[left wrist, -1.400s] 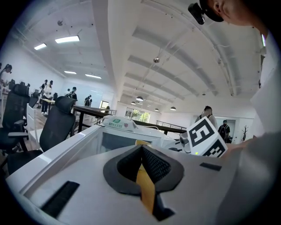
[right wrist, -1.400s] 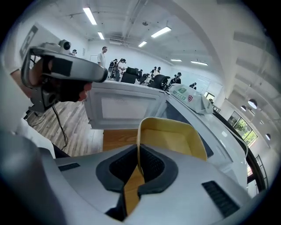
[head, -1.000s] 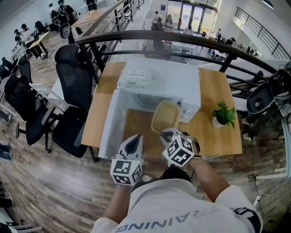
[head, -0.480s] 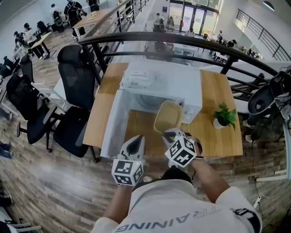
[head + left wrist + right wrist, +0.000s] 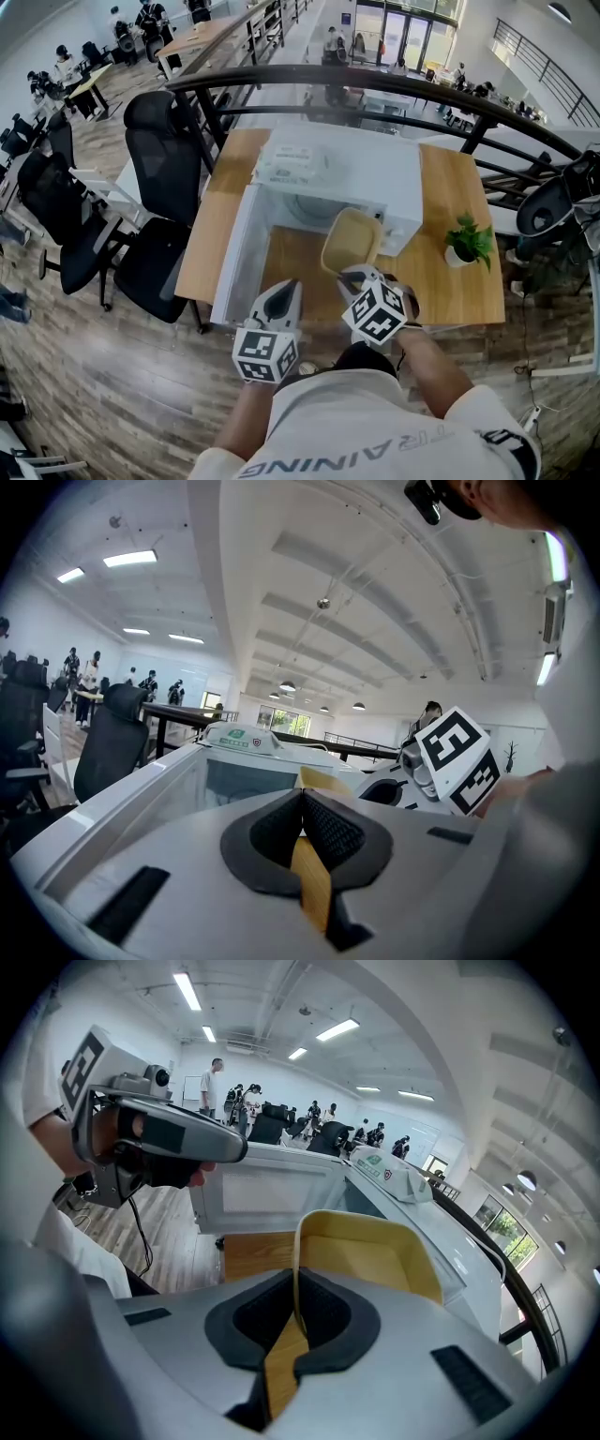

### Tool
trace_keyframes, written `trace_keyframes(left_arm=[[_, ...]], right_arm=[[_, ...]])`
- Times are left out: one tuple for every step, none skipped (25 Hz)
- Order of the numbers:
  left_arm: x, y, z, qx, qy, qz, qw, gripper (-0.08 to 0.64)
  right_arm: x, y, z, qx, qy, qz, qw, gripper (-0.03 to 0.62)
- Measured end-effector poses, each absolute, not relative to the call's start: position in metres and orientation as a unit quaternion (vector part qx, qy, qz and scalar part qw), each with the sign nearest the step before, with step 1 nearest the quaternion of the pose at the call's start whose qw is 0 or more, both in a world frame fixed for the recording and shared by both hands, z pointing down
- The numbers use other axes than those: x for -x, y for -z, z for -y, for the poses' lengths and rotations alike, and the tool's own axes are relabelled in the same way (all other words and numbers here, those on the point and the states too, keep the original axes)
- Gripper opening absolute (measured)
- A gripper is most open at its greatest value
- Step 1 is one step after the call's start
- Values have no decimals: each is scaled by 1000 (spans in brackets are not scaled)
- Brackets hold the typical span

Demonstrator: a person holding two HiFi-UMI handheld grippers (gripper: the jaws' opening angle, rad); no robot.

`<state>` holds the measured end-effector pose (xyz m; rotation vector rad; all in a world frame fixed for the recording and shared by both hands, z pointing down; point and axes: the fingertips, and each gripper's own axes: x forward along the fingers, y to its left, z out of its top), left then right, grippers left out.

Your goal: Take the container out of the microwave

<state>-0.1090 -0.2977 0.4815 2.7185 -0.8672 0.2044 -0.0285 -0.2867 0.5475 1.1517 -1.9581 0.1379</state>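
Where the head view looks down, the pale yellow rectangular plastic container (image 5: 349,239) sits just before the open mouth of the white box-shaped microwave (image 5: 375,169), over the wooden table (image 5: 450,187). The right gripper (image 5: 352,274) holds its near edge, and the left gripper (image 5: 286,286) is alongside, apart from it. Left gripper view: jaws closed together, nothing between them. Right gripper view: jaws clenched on the container's near wall.

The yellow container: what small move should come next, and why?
Probably lower the container onto the wooden table in front of the microwave: the right claw is shut on its rim, and it seems to hang outside the open cavity.
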Motion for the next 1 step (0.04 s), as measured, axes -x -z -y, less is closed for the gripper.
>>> trace_keyframes(left_arm=[[109, -482, 298, -941, -71, 300, 140, 32]], right_arm=[[28, -548, 287, -459, -55, 781, 419, 34]])
